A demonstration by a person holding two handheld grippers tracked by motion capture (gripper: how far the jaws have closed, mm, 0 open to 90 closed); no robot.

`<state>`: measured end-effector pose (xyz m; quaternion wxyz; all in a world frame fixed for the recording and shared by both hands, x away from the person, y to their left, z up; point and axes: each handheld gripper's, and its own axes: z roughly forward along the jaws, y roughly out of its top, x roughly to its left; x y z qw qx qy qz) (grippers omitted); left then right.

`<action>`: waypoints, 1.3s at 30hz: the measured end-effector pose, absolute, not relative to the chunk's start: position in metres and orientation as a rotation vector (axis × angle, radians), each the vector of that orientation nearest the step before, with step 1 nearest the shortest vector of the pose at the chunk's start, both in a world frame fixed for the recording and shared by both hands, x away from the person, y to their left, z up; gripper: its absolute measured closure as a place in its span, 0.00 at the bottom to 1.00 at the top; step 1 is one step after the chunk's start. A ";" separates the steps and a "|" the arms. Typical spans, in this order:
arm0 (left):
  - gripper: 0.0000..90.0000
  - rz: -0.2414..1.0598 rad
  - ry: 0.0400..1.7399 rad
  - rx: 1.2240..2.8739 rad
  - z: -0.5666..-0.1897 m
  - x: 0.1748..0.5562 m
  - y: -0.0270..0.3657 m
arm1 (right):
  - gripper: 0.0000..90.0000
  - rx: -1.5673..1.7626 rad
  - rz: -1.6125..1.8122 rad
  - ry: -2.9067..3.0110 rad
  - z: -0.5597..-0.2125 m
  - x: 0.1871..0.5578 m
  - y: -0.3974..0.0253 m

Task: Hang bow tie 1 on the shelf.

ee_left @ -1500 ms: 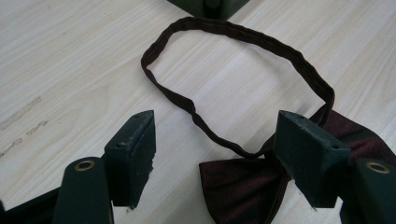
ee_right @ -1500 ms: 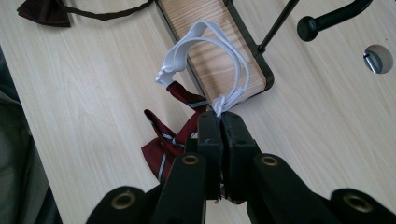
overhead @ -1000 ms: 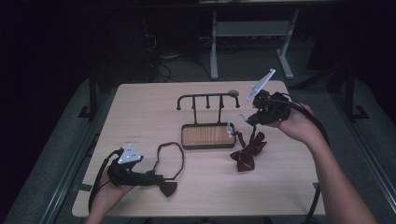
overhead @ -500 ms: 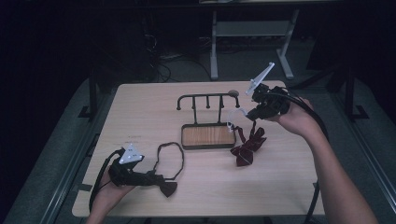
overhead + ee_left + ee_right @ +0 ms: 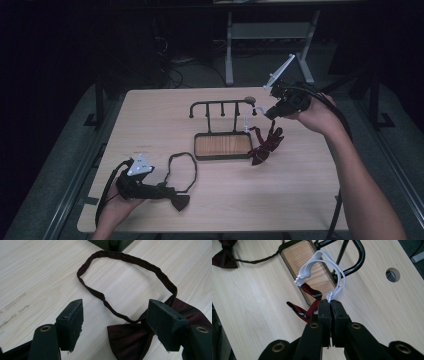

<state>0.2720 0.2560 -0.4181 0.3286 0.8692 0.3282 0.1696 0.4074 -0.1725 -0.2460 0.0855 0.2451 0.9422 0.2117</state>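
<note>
The work in hand appears to be hanging bow ties on the black metal rack with a wooden base (image 5: 222,145) standing mid-table, and it is looking barely begun, since no tie is hanging on the rack's pegged top bar yet. The right gripper (image 5: 270,112) is pinching, with its jaws pressed together, the white elastic loop (image 5: 322,270) of a dark red striped bow tie (image 5: 264,145), which is dangling from the loop just right of the rack with its lower end touching or almost touching the pale wooden table (image 5: 300,200); in the right gripper view the loop is spreading open in front of the rack's curved end, not yet over it. By my judgement, that loop is what is left to slip over a peg or the bar end. The second tie, a plain dark maroon bow tie with a matching fabric neck band (image 5: 130,340), is lying flat at the table's near left, and the left gripper (image 5: 162,190) is resting there with its jaws wide apart, the bow lying against the right jaw and nothing gripped. Compared with a second ago, the right gripper has been lifting the striped tie higher and closer to the rack's right end, while the left gripper is staying where it was.
</note>
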 end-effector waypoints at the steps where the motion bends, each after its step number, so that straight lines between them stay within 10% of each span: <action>1: 0.34 0.443 0.860 2.275 -0.418 0.272 0.256 | 0.97 0.736 0.632 2.807 -0.246 0.409 -0.172; 39: 0.34 0.435 0.845 2.289 -0.420 0.272 0.253 | 0.95 0.880 0.633 2.823 -0.272 0.436 -0.185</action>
